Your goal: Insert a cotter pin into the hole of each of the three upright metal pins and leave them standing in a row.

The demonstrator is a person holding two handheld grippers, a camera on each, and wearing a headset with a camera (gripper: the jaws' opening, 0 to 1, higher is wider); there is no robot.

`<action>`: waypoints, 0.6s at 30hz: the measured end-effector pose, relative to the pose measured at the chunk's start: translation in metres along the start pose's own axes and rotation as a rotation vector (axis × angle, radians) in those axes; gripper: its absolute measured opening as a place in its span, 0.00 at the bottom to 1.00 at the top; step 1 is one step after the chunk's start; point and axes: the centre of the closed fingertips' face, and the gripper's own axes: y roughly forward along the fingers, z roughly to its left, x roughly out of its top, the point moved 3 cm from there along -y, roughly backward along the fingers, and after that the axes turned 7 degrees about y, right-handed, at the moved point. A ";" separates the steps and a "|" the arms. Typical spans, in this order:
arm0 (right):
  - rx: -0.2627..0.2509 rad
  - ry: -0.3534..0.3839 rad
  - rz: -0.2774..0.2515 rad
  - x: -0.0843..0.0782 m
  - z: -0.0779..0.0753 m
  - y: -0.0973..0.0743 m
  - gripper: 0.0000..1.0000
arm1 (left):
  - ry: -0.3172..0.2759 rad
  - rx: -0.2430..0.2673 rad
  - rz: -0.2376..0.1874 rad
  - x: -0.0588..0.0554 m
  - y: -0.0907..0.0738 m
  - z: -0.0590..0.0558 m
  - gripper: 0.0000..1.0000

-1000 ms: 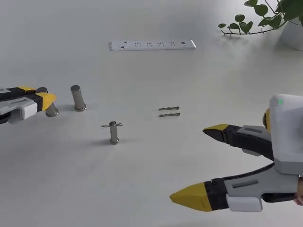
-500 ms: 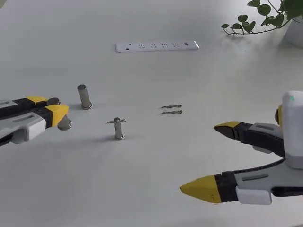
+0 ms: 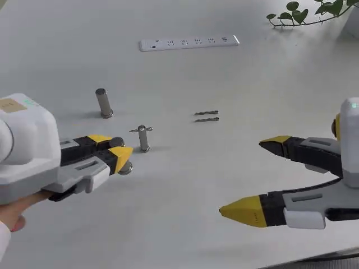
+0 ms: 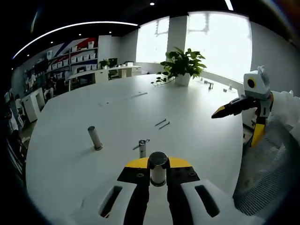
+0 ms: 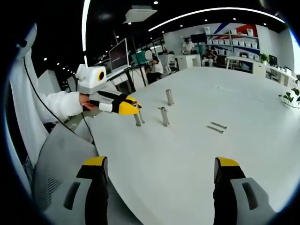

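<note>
Left tool [image 3: 115, 145] pinches steel pin [image 4: 158, 168] beside cottered pin [image 3: 143, 137].
Right tool [image 3: 241, 177] spread; left gripper view shows the held pin's flat round top.

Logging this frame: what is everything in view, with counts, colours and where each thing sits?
Table: one, white, under everything.
Power strip: one, white, far side of the table.
Plant: one, green leaves, far right corner.
Bare metal pin: one, silver, upright, left of centre.
Metal pin with cotter pin through it: one, silver, upright, near centre.
Held metal pin: one, silver, between the left gripper's jaws.
Loose cotter pins: two, silver, lying side by side, right of the pins.
Left gripper: one, yellow tips, black and grey body, shut on the held pin.
Right gripper: one, same colours, open, at right.
Hand: one, lower left, holding the left gripper.
</note>
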 end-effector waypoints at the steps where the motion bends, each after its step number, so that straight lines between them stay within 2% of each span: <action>1: 0.001 0.001 0.000 -0.001 0.000 0.000 0.92 | 0.002 -0.007 0.008 -0.001 0.004 -0.004 0.10; 8: 0.001 0.005 0.006 -0.005 -0.001 -0.001 0.92 | 0.043 -0.023 0.040 -0.009 0.022 -0.019 0.10; 10: 0.000 0.007 0.006 -0.005 -0.001 -0.001 0.92 | 0.017 -0.019 0.046 -0.012 0.025 -0.021 0.10; 18: 0.004 0.016 0.006 -0.007 -0.001 0.000 0.92 | 0.010 0.015 0.047 -0.015 0.031 -0.026 0.11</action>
